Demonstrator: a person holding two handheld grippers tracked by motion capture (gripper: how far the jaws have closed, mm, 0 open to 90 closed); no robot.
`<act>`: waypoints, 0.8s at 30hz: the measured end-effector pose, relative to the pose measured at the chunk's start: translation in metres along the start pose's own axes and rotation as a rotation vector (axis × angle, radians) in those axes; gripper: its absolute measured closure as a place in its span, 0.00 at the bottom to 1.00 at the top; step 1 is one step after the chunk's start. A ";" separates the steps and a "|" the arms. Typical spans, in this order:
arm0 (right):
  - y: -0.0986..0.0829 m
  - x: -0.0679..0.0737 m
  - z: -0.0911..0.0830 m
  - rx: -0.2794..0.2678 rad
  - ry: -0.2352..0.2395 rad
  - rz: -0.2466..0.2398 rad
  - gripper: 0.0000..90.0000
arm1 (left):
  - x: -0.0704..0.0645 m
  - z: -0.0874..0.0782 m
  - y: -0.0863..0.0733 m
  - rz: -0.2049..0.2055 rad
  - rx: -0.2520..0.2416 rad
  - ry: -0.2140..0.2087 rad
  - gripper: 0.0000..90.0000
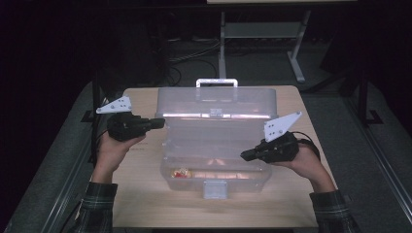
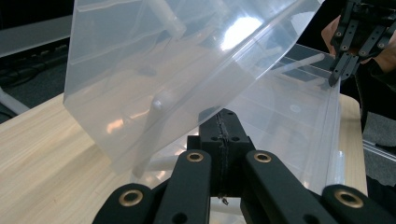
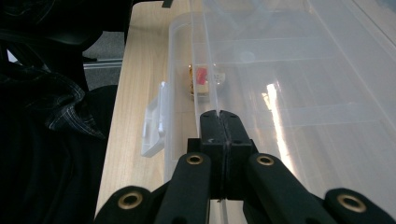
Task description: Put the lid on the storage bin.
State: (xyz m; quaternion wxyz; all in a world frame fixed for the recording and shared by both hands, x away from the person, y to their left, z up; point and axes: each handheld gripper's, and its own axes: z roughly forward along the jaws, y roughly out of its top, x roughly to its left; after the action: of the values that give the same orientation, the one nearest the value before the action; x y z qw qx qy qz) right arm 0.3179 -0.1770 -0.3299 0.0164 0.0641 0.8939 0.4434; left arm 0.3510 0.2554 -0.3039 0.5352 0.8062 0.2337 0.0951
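Translucent storage box (image 1: 214,145) sits in the middle of the pale wooden table (image 1: 145,204), its lid (image 1: 216,102) swung up and back so the carrying handle (image 1: 216,83) points away from the person. The plastic is cloudy-clear throughout, with a whitish latch (image 1: 215,189) hanging at the front wall and a shallow inner tray (image 1: 214,141) spanning the opening. The left gripper (image 1: 156,123) meets the box at its left end near the lid's hinge line, and the right gripper (image 1: 245,155) meets the tray's edge at the right — both held by hands in plaid sleeves.

From the left gripper view the raised lid (image 2: 177,70) looms as a tilted sheet just ahead of the left gripper (image 2: 226,114), whose jaws are pressed together; whether plastic lies between them I cannot tell. That view also catches the other gripper (image 2: 338,74) far off across the tray.

From the right gripper view the right gripper (image 3: 219,114) has its jaws clamped on a thin upright edge of the tray (image 3: 208,70). Beyond it, down in the base, lies a small red-and-yellow item (image 3: 201,79) — in the high view the same item (image 1: 181,172) is a small blur near the front left. The latch (image 3: 154,126) shows here side-on against the table (image 3: 140,56).
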 end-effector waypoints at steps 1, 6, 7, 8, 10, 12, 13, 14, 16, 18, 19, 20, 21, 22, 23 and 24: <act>0.000 0.000 0.000 0.001 0.000 0.000 0.99 | 0.000 0.000 0.000 0.000 -0.002 -0.003 1.00; -0.001 0.000 -0.001 -0.002 0.006 0.012 0.91 | 0.000 -0.001 0.000 -0.001 -0.010 -0.003 1.00; -0.001 0.001 -0.002 -0.005 0.001 0.021 0.88 | 0.000 -0.001 0.000 0.000 -0.010 -0.001 1.00; -0.001 0.001 -0.002 -0.008 0.000 0.026 0.87 | 0.000 -0.001 0.000 0.000 -0.012 -0.002 1.00; -0.003 0.001 -0.007 -0.029 -0.015 0.040 0.81 | -0.001 -0.001 0.000 0.001 -0.013 -0.004 1.00; -0.003 0.001 -0.012 -0.053 -0.022 0.050 0.80 | -0.001 -0.001 0.000 0.002 -0.014 -0.005 1.00; -0.004 0.001 -0.015 -0.064 -0.032 0.065 0.79 | -0.001 -0.002 0.000 0.001 -0.014 -0.004 1.00; -0.004 0.000 -0.018 -0.078 -0.032 0.073 0.79 | -0.001 -0.002 0.000 0.002 -0.014 -0.004 1.00; -0.006 0.000 -0.027 -0.115 -0.046 0.096 0.79 | -0.001 -0.002 0.000 -0.001 -0.016 -0.003 1.00; -0.007 0.000 -0.033 -0.131 -0.072 0.119 0.83 | -0.001 -0.003 0.000 0.000 -0.016 -0.006 1.00; -0.008 0.000 -0.035 -0.139 -0.080 0.129 0.85 | -0.001 -0.003 0.000 0.000 -0.017 -0.006 1.00; -0.009 -0.001 -0.037 -0.142 -0.093 0.142 0.88 | -0.001 -0.003 -0.001 -0.001 -0.018 -0.007 1.00; -0.011 -0.002 -0.040 -0.144 -0.113 0.163 0.92 | -0.001 -0.003 -0.001 -0.003 -0.021 -0.008 1.00; -0.013 -0.003 -0.043 -0.154 -0.136 0.183 0.97 | -0.001 -0.003 -0.001 -0.004 -0.021 -0.008 1.00; -0.015 -0.004 -0.044 -0.160 -0.148 0.193 0.99 | -0.001 -0.004 -0.001 -0.004 -0.021 -0.007 1.00; -0.015 -0.004 -0.044 -0.160 -0.148 0.193 0.99 | -0.001 -0.004 -0.001 -0.004 -0.021 -0.007 1.00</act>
State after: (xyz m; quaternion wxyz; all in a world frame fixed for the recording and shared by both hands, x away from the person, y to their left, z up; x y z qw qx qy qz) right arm 0.3170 -0.2216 -0.3150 0.0446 0.1809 0.8417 0.5068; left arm 0.3485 0.2585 -0.3035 0.5447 0.8002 0.2325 0.0939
